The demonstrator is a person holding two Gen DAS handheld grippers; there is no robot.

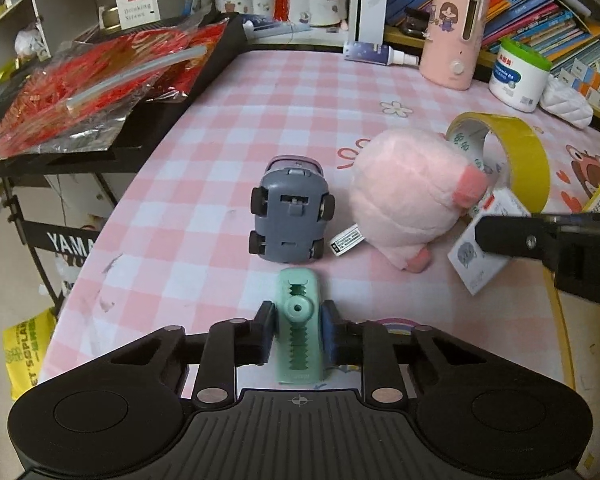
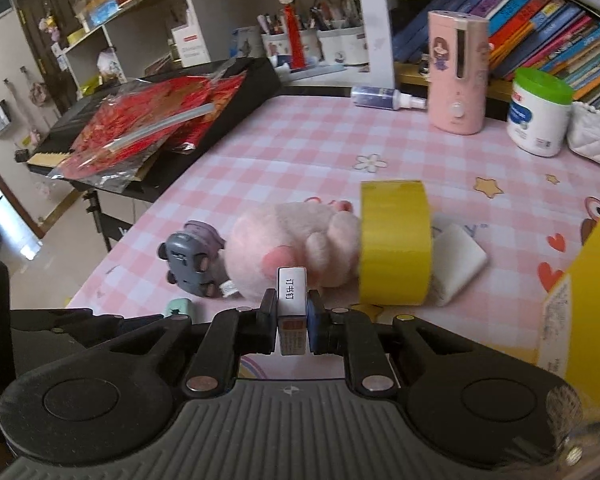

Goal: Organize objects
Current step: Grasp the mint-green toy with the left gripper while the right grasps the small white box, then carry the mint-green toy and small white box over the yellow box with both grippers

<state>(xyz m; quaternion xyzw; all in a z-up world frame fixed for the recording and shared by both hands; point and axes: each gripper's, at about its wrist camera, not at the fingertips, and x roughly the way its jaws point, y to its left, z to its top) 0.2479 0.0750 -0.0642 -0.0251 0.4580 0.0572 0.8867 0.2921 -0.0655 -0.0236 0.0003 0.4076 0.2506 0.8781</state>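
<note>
With each hand-held gripper clamped, the left (image 1: 298, 334) on a mint-green plastic clip (image 1: 299, 328) and the right (image 2: 293, 322) on a small white staple box (image 2: 292, 306), either narrow item could twist loose.

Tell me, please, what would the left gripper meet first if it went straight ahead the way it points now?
Probably the overturned grey toy car: it lies directly ahead of the left gripper, which is shut on a mint green clip. The gap looks small, though depth is uncertain.
</note>
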